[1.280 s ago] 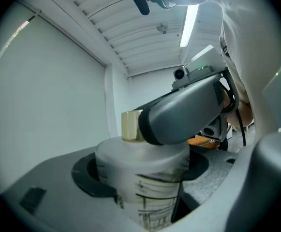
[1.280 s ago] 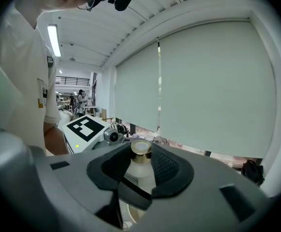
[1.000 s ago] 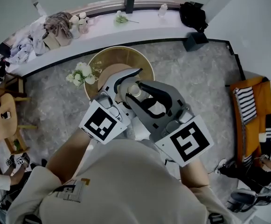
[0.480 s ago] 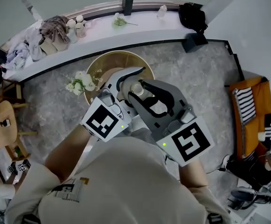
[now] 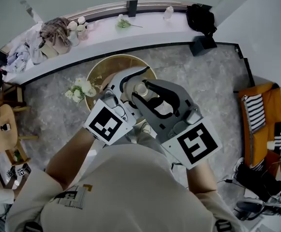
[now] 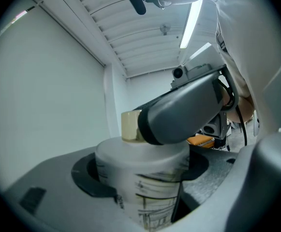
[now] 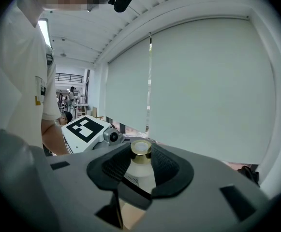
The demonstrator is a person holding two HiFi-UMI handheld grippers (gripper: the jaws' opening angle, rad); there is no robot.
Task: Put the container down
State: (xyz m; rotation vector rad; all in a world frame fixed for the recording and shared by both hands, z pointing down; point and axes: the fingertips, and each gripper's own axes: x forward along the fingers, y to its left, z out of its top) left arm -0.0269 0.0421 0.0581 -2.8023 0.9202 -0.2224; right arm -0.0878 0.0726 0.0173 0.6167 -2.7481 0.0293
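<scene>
Below, looks onto grey marbled floor (image 5: 208, 81), bounded on the far side by a long white ledge (image 5: 150, 28) carrying heaped cloths at its left end. Finds a round wooden table (image 5: 101, 70) near the middle, largely covered by both tools, with white flowers (image 5: 82, 87) just beside its left rim. Clamps the left gripper (image 5: 126, 85) onto the pale printed body of the container (image 6: 145, 187), both jaws pressing its sides. Pinches the gold cap (image 7: 140, 148) with the right gripper (image 7: 141, 164), which comes in from the near right, black ribbed pads (image 7: 113, 166) on either side and jaws only partly spread. Holds the container cap-up over the table, caught between both tools. Cannot tell whether its base touches the tabletop.
</scene>
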